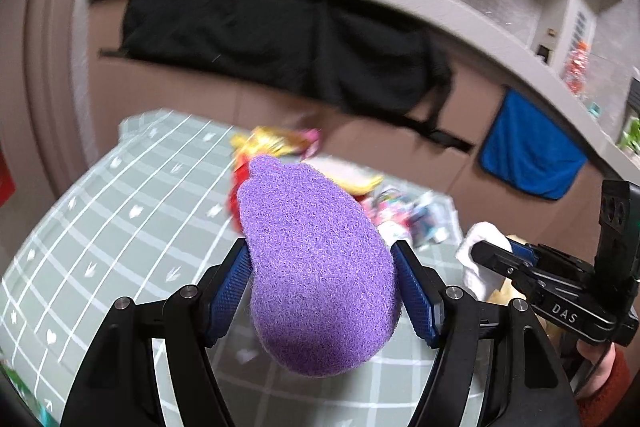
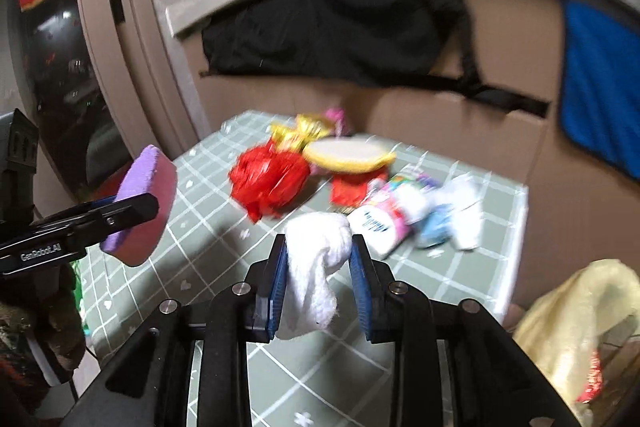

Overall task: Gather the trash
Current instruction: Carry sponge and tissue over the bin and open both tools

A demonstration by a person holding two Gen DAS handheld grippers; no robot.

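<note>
Purple sponge (image 1: pixel 320 267) fills the near field of the left wrist view, pinched at its lower half between the blue pads (image 1: pixel 228 291) of the left gripper (image 1: pixel 322 279), jaws closed part-way onto it. From the right wrist view the same sponge shows a pink underside and is held clear of the table. The right gripper (image 2: pixel 318 267) has its jaws drawn in on a crumpled white tissue (image 2: pixel 316 259), whose tail hangs below the pads.

More trash remains on the green grid-patterned tablecloth (image 2: pixel 208 267): a red crinkled wrapper (image 2: pixel 268 183), a gold and yellow wrapper (image 2: pixel 300 131), a round yellow-rimmed lid or disc (image 2: pixel 348 155), a colourful packet with a white label (image 2: pixel 384 219) and further white tissue (image 2: pixel 464 215) near the far right edge. A yellowish bag (image 2: pixel 572 331) sits low on the right, off the table; it may be the collecting bag, though that is a guess.

Likely trouble: the tissue is soft and only lightly caught, so a quick swing could shake it free. The sponge is springy and gripped near one end, so it could pivot or squirt out. Both views are smeared, which suggests fast movement.

Readable writing: "DAS" on the right gripper body seen from the left view, and "GenRobot.AI" on the left gripper seen from the right. The packet's blue lettering is too blurred to read.
</note>
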